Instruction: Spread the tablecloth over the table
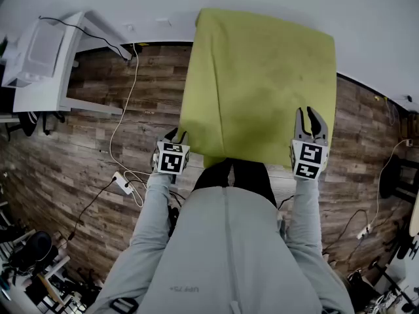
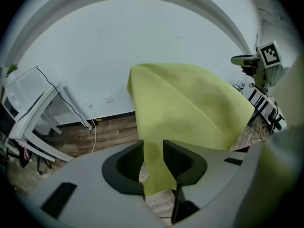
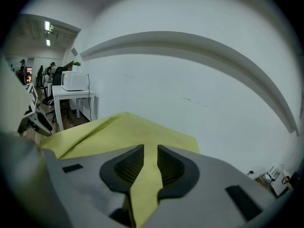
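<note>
A yellow-green tablecloth (image 1: 262, 77) lies draped over the table, reaching to the white wall at the far side and hanging over the near edge. My left gripper (image 1: 175, 136) is at the cloth's near left corner. In the left gripper view the jaws (image 2: 153, 160) stand apart, with a hanging strip of tablecloth (image 2: 190, 103) in the gap between them. My right gripper (image 1: 309, 118) is at the near right corner. Its jaws (image 3: 150, 163) are shut on a fold of the tablecloth (image 3: 123, 127), which runs out below the pads.
A white desk (image 1: 46, 57) with a white box on it stands at the left by the wall. Cables and a power strip (image 1: 124, 185) lie on the wood floor. Clutter fills both lower corners. The person's grey jacket (image 1: 222, 254) is close to the table's near edge.
</note>
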